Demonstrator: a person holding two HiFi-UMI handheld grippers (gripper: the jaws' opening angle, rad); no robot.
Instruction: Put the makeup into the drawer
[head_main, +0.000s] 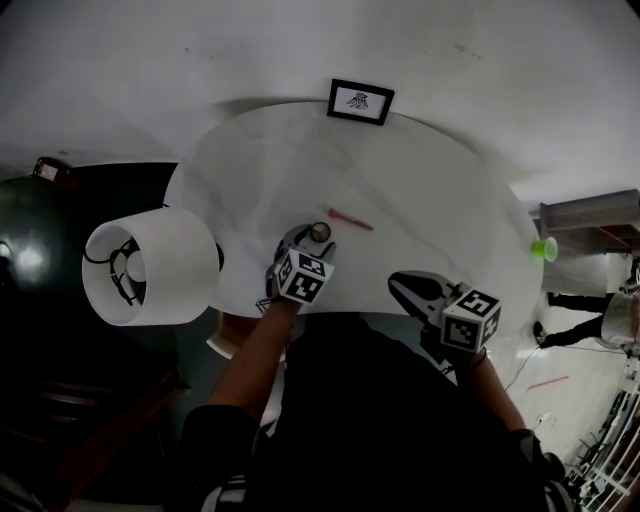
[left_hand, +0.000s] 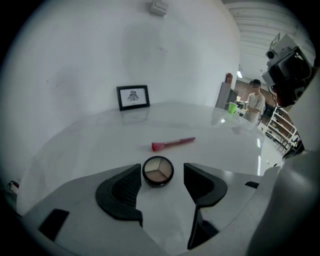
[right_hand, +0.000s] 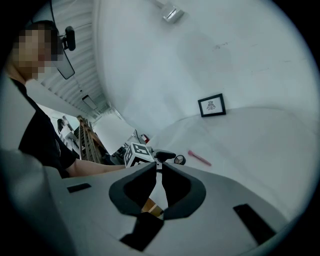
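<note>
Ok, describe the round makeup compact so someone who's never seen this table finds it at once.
On the white round table, look at the near edge, where the left gripper points with its jaws open. The compact lies on the tabletop between their tips. It is a small dark disc holding three beige wedges, unlike the slim pink brush lying beyond it.

Picture frame (head_main: 360, 101) print's too tiny to read, that green thing (head_main: 543, 249) is too small to ID, and the table's (head_main: 430, 190) near edge is hidden behind the person.
</note>
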